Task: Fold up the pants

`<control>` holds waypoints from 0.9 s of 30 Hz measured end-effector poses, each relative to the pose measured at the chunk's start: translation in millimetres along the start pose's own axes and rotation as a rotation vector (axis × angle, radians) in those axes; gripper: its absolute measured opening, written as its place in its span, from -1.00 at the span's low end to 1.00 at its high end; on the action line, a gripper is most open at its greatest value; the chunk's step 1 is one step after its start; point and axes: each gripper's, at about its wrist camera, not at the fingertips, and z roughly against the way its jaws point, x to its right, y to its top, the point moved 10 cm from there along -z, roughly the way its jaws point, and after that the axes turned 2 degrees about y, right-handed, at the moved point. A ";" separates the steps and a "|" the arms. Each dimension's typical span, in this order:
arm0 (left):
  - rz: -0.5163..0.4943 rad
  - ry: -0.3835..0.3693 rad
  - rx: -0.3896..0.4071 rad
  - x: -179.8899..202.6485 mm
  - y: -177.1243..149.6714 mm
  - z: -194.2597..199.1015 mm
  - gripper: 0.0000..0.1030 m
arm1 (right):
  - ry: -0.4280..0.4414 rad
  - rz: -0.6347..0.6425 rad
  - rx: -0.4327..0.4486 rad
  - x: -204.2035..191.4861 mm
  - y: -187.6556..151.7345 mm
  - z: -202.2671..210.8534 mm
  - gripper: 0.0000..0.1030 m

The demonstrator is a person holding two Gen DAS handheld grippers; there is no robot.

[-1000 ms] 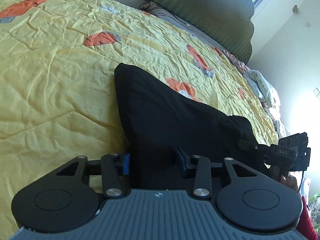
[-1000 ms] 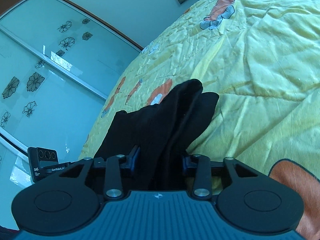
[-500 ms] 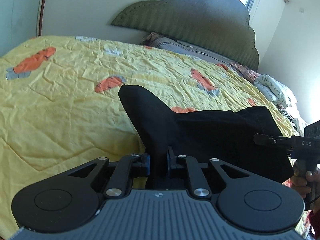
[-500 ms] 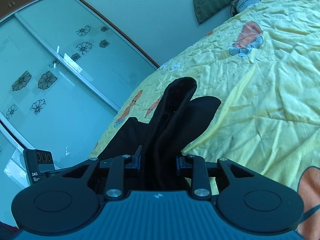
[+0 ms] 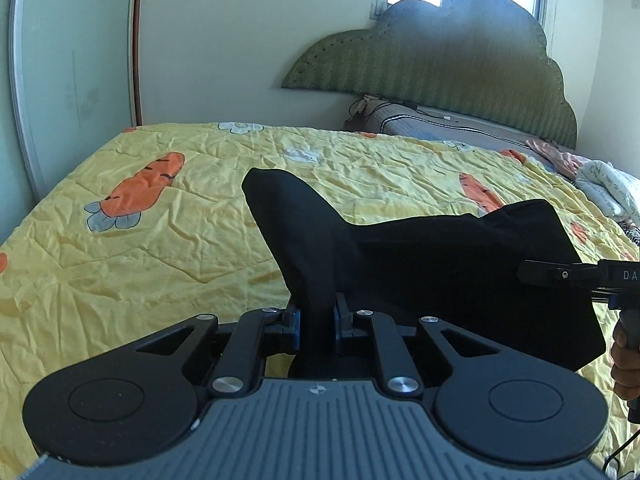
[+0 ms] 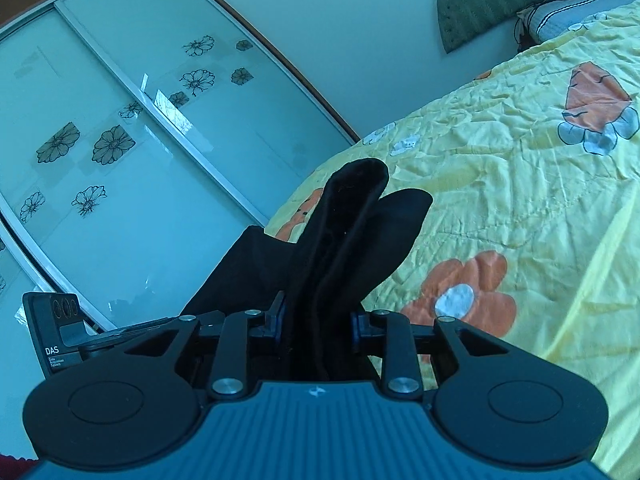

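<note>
Black pants [image 5: 432, 264] hung stretched sideways above the carrot-print quilt [image 5: 132, 264], one end pinched in the narrow left gripper [image 5: 317, 322], the other bunched in the right gripper [image 6: 316, 326], their length running gripper to gripper, both equally near.

"DAS" stands on the left gripper's housing [image 6: 52, 350]; "DA" on the right gripper's housing [image 5: 624, 275].
</note>
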 end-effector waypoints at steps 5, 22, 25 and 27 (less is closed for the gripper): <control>0.017 0.040 -0.024 -12.8 2.9 -23.4 -0.68 | -0.049 -0.003 -0.020 15.8 6.0 -27.6 -0.46; 0.045 0.120 -0.084 -39.2 -23.9 -47.6 -0.11 | -0.284 0.077 -0.057 42.8 -14.5 -32.9 -0.17; 0.050 0.149 -0.084 -49.6 -28.3 -40.6 0.01 | -0.404 0.188 -0.028 31.9 -12.6 -24.7 -0.12; 0.081 0.133 -0.100 -55.5 -33.2 -36.1 0.03 | -0.462 0.244 0.020 22.0 -9.5 -16.4 -0.10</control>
